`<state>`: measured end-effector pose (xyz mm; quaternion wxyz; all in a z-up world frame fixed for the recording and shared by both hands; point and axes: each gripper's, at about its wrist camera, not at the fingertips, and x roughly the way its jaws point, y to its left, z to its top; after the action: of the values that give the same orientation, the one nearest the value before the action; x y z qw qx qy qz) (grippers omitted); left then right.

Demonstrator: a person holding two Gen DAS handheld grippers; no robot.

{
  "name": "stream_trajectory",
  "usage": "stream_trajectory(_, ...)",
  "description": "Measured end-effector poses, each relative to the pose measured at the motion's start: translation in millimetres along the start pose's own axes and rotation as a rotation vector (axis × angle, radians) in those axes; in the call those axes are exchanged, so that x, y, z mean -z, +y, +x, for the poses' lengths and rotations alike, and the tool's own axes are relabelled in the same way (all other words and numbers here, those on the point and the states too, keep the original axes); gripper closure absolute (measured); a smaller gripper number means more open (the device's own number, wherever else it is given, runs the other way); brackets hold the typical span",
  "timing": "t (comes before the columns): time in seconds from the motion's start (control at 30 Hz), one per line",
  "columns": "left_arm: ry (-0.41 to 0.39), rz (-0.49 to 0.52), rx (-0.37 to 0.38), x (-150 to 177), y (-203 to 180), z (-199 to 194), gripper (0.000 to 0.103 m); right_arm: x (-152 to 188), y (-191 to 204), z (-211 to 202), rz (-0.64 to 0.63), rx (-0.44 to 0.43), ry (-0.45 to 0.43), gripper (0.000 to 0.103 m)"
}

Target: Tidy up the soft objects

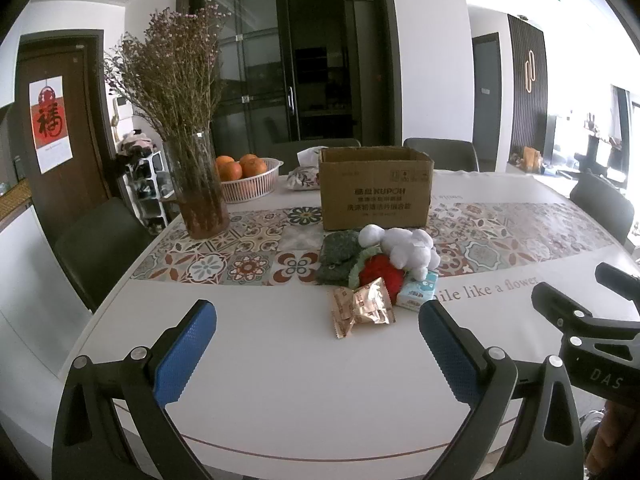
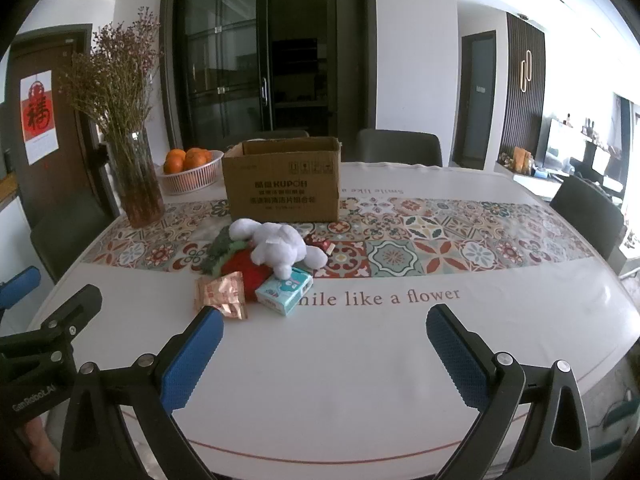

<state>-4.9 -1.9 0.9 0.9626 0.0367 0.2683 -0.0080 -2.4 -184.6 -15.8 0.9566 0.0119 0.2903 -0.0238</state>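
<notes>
Left wrist view: the left gripper [image 1: 316, 344] is hanging spread and empty over the surface [image 1: 280, 380]. One white plush toy [image 1: 404, 250] is lying atop one red plush [image 1: 378, 274], beside two foil packets [image 1: 362, 307], before one cardboard box [image 1: 376, 188] reading "KUPOH".

Right wrist view: the right gripper [image 2: 324, 354] is gaping empty; one tissue pack [image 2: 285, 289] is partly covering "Smile like a flower".

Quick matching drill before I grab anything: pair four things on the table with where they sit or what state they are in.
Things:
1. white plush toy
2. cardboard box
3. tissue pack
4. oranges

Places or states:
A. in the white basket
B. open-topped, behind the pile
C. lying on top of the pile
D. front right edge of the pile

Pairs: 1-C, 2-B, 3-D, 4-A
</notes>
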Motion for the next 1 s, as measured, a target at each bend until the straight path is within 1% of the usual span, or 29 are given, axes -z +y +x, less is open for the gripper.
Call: stream_trajectory(1.0,-0.003,0.004,0.002,-0.1,-0.6,-1.9,0.0,-0.7,-4.2,-5.4,0.001,0.001,-0.008,0.0)
